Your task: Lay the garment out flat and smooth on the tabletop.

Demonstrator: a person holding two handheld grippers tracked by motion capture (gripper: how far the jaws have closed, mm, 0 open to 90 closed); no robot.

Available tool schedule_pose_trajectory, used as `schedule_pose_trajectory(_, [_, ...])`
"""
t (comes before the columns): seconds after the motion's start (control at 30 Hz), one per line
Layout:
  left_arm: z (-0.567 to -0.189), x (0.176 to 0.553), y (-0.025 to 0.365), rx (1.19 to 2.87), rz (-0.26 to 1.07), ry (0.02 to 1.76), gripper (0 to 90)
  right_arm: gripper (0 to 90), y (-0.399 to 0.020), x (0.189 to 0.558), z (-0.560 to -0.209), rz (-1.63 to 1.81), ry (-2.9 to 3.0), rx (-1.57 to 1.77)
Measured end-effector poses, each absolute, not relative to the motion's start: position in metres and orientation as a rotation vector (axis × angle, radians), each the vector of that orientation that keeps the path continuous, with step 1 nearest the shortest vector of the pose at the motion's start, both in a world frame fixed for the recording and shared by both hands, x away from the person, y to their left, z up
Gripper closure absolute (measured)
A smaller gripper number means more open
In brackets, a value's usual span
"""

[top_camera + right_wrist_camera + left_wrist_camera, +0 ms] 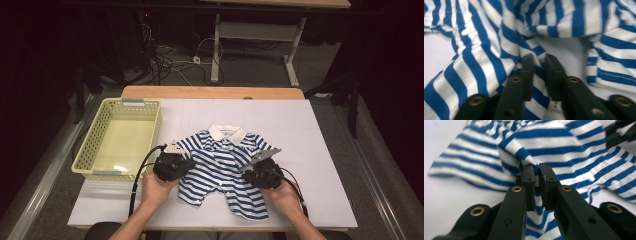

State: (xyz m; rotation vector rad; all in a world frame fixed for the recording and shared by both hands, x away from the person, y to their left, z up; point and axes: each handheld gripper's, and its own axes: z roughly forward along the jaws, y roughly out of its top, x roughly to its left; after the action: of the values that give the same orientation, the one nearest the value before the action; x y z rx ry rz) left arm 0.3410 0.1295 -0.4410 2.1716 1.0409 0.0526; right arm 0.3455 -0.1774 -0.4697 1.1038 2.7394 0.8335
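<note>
— Where is the shirt just now?

— The blue and white striped shirt (pixel 225 165) lies front up on the white table (pixel 325 150), just to the right of the yellow basket (pixel 120 137). Its white collar (pixel 226 132) points to the far edge, away from me.

— And your left gripper?

— My left gripper (pixel 192 162) is at the shirt's left side, the side nearest the basket. In the left gripper view (pixel 537 173) my jaws are clenched on a fold of the striped cloth, which bunches up between the pads (pixel 527 173).

— The right one?

— My right gripper (pixel 247 170) is at the shirt's other side, further from the basket. In the right gripper view (pixel 539 63) the jaws stand nearly closed with a strip of the cloth running between them; I take it I am pinching that fabric too. The cloth around them is rumpled, and a bit of the white inside of the shirt shows beyond the jaws.

— Is the basket holding anything?

— I only see its bare yellow floor.
</note>
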Motion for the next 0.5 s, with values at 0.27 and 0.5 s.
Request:
schedule_pose_trajectory(0.27, [-0.438, 0.342, 0.133, 2.17, 0.149, 1.052, 81.7, 90.0, -0.175, 0.348, -0.468, 0.719, 2.694, 1.046])
schedule_pose_trajectory(0.5, [-0.448, 0.346, 0.139, 2.191, 0.078, 1.084, 70.9, 90.0, -0.193, 0.358, -0.468, 0.651, 2.625, 1.111])
